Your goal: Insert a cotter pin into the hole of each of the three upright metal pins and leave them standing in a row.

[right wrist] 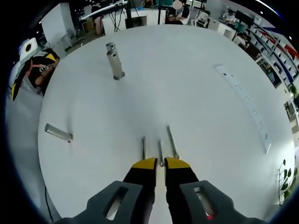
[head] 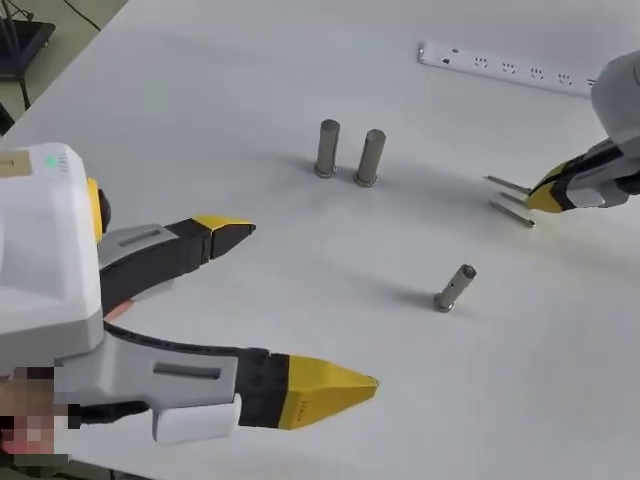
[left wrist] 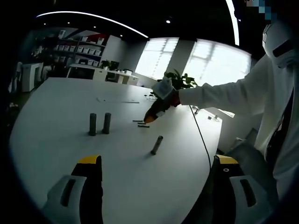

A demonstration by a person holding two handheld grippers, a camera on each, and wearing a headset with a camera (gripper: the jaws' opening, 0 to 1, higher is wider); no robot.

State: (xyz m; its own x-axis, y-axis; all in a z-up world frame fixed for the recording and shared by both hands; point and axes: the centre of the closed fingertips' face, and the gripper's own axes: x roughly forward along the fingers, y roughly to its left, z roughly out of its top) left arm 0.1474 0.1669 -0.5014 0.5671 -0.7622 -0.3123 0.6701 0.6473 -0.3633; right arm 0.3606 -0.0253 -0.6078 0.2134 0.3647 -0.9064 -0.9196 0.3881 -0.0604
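Your yellow-tipped right gripper (head: 538, 200), frame right, pinched 1 thin steel cotter pin (right wrist: 160, 154); the left gripper (head: 312, 305) gaped, lower left. That shallow tip grip risked dropping it.

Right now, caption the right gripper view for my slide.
Right gripper nearly shut at three cotter pins lying on the white table; two metal pins stand beyond, a third lies flat.

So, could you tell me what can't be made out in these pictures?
- Holes in the upright pins: too small, head view.
- Hole in the lying pin: too small, head view.
- Whether the right gripper holds the middle cotter pin: its jaws cover the pin's end, right gripper view.
- One upright pin: mostly behind the other, right gripper view.
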